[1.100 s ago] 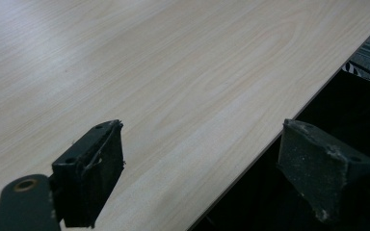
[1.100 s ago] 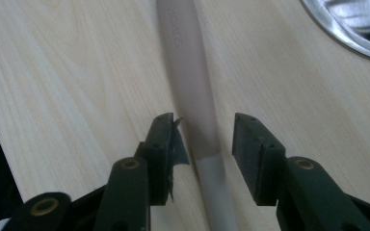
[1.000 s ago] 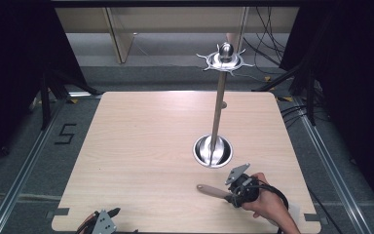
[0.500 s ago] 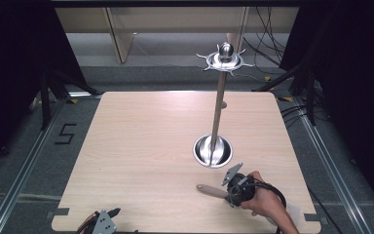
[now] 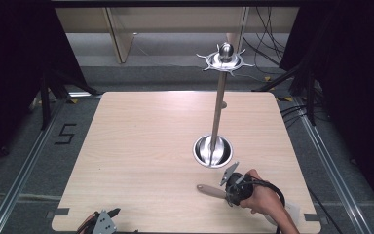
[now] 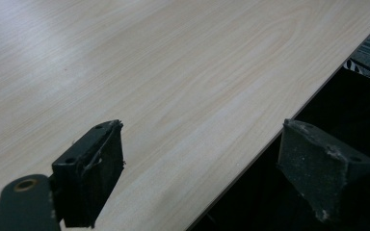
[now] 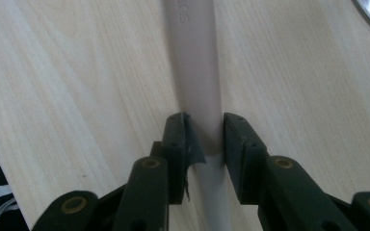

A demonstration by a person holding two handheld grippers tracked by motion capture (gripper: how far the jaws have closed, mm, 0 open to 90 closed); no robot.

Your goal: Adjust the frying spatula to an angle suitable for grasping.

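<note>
the right gripper point(image 5: 230, 189), held in the person's hand point(image 5: 263, 201) near the table's near right corner, lies low over the wood with its jaws clamped on a pale beige handle point(image 7: 195, 72); its jaws have just been closing, and in the right gripper view both black pads press the handle's sides where the thicker beige part meets a paler, thinner section. in the high view the handle point(image 5: 210, 191) lies flat on the table point(image 5: 141, 146), its rounded end pointing to the left, just in front of the round steel base point(image 5: 213, 151) of a tall stand. a few embossed letters show near the handle's far end in the right gripper view, cut off by the edge and too faint to read. the stand's pole point(image 5: 218, 112) rises upright to a shiny spiked disc with a ball on top point(image 5: 225, 56). on the grey floor to the left of the table a black "5" point(image 5: 66, 133) is marked. the left gripper point(image 5: 100, 223) rests at the table's near left edge, its jaws point(image 6: 207, 173) standing wide apart with nothing between them, one over the wood and one past the edge.
</note>
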